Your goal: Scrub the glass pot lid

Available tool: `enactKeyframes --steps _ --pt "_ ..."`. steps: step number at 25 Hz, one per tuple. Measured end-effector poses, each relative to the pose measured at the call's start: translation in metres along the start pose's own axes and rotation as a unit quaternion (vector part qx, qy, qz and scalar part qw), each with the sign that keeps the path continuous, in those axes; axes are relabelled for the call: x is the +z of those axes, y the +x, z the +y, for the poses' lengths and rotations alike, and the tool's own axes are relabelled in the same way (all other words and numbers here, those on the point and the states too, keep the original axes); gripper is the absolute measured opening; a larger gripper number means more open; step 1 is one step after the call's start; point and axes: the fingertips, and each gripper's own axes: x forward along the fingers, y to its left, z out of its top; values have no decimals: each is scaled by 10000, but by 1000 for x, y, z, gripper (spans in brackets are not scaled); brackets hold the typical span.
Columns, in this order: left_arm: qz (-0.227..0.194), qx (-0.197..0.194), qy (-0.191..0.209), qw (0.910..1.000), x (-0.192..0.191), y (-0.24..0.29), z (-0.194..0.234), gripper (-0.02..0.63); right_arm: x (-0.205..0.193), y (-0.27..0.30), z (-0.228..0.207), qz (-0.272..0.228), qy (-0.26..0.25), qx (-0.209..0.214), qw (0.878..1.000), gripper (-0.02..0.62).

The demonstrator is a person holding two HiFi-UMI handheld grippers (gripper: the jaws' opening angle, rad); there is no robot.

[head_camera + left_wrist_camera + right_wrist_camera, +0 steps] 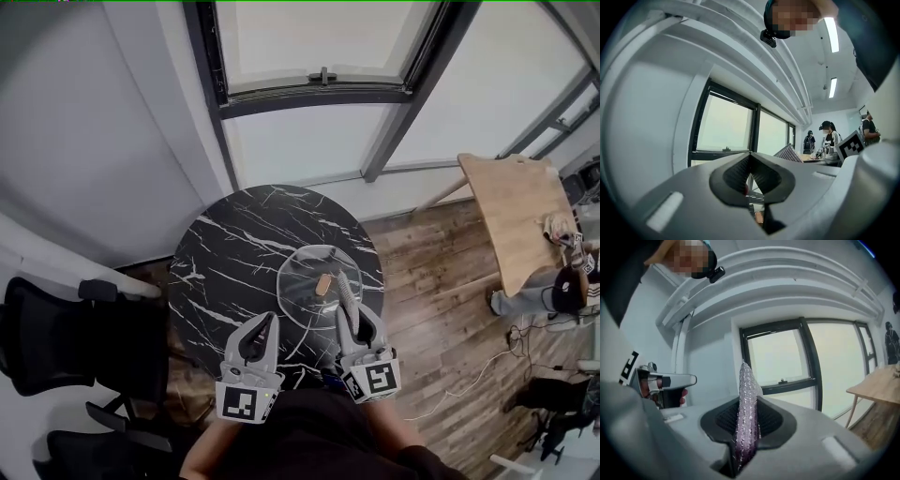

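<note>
A round black marble bench (234,253) with white veins stands under a window – it carries one thing, a round clear glass pot lid (302,281), lying flat right of the bench's middle with one brown knob (323,282) at its centre. There are two tongs. The left tongs (262,323) (750,157) hover over the bench's near edge, just left of the lid, pressed together with nothing between them. The right tongs (349,317) (746,401) are clamped on one sparkly silver‑purple scrubbing cloth (343,289) (746,380), which reaches over the lid's right part – whether it touches the glass cannot be told. Far right stands one light wooden table (511,216).
</note>
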Motion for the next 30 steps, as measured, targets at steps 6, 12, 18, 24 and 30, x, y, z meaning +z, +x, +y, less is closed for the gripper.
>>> enactKeyframes --steps 6,12,18,24,30 --pt "-52 -104 236 9997 -3 -6 -11 3 6 -12 2 -46 45 -110 9999 72" --pt "-70 -64 181 9998 -4 -5 -9 3 11 -7 0 -68 15 -85 9999 71" --pt "-70 -84 213 9997 -5 -4 -10 3 8 -10 -8 -4 1 -196 9998 71" --pt "-121 -152 227 9996 -4 -1 -16 3 8 -10 -14 13 34 -197 9998 71" --pt "-133 -168 232 9995 -5 4 -25 3 9 -11 -20 7 47 -147 9999 71"
